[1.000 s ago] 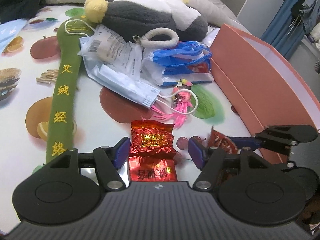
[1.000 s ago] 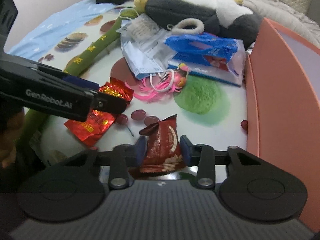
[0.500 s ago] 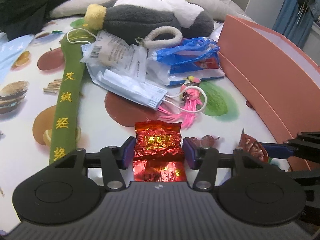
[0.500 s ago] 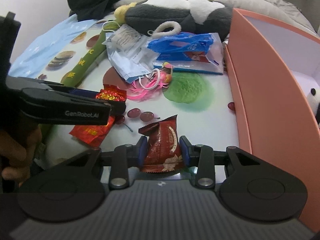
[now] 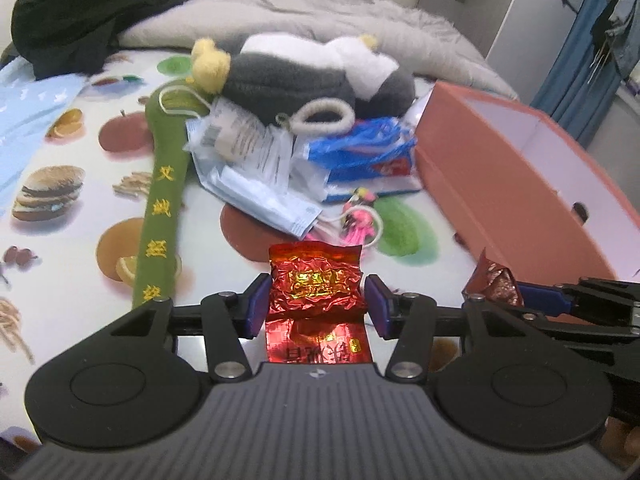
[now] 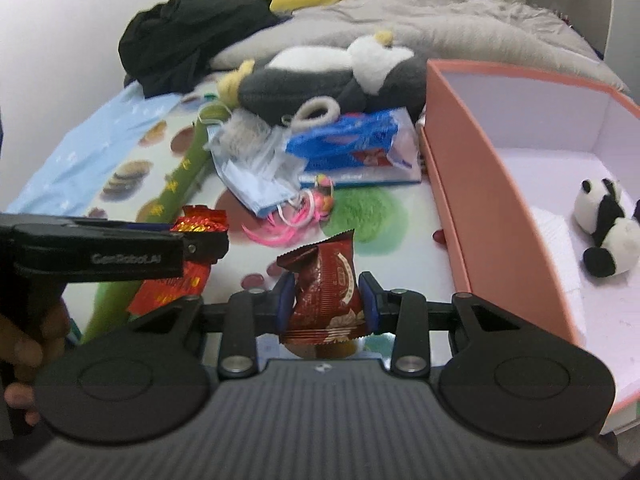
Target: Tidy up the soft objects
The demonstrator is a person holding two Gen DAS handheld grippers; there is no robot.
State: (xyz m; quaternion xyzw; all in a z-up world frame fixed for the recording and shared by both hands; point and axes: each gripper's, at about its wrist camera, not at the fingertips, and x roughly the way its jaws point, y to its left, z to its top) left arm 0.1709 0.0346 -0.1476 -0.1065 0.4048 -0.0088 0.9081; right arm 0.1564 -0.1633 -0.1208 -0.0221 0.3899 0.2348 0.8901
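My left gripper (image 5: 316,304) is shut on a crinkled red foil packet (image 5: 316,286) with gold print, held a little above the fruit-patterned sheet (image 5: 72,208). My right gripper (image 6: 325,304) is shut on a dark red snack packet (image 6: 326,288), also lifted off the sheet. In the right wrist view the left gripper (image 6: 208,246) and its red foil packet (image 6: 200,222) show at the left. The open salmon-pink box (image 6: 480,216) stands to the right with a small panda plush (image 6: 608,232) inside.
Behind lie a grey and white plush toy (image 5: 304,76), a long green cloth tube (image 5: 160,216), face masks (image 5: 256,184), a blue tissue pack (image 5: 360,156) and a pink tassel charm (image 5: 358,224). Black clothing (image 5: 80,12) and a grey blanket (image 5: 320,12) lie farther back.
The left gripper closed on the red foil packet and lifted it. The right gripper rose with its dark red packet, and the box's inside came into view.
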